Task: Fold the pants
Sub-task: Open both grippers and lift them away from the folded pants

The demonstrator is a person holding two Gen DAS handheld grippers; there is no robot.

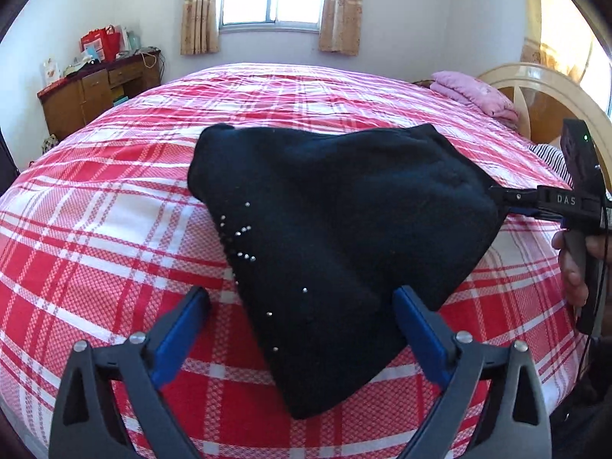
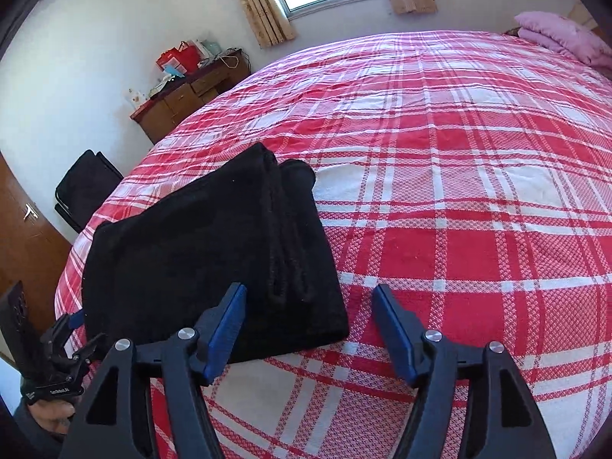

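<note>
The black pants (image 1: 336, 237) lie folded in a compact bundle on the red and white plaid bedcover (image 1: 114, 229), with small silver studs along their left side. My left gripper (image 1: 302, 298) is open, and the bundle's near corner lies between its blue pads without being pinched. In the right wrist view the pants (image 2: 199, 252) show stacked folded edges. My right gripper (image 2: 310, 292) is open over their near right corner, its left finger above the cloth and its right finger above the bedcover (image 2: 459, 229). Each gripper also shows in the other view: the right gripper (image 1: 508, 204) and the left gripper (image 2: 76, 334).
A folded pink blanket (image 1: 474, 93) lies near the wooden headboard (image 1: 535, 84). A wooden desk (image 1: 95, 91) with red bags stands by the far wall under the window. A black chair (image 2: 86, 187) and a brown door (image 2: 23, 237) are left of the bed.
</note>
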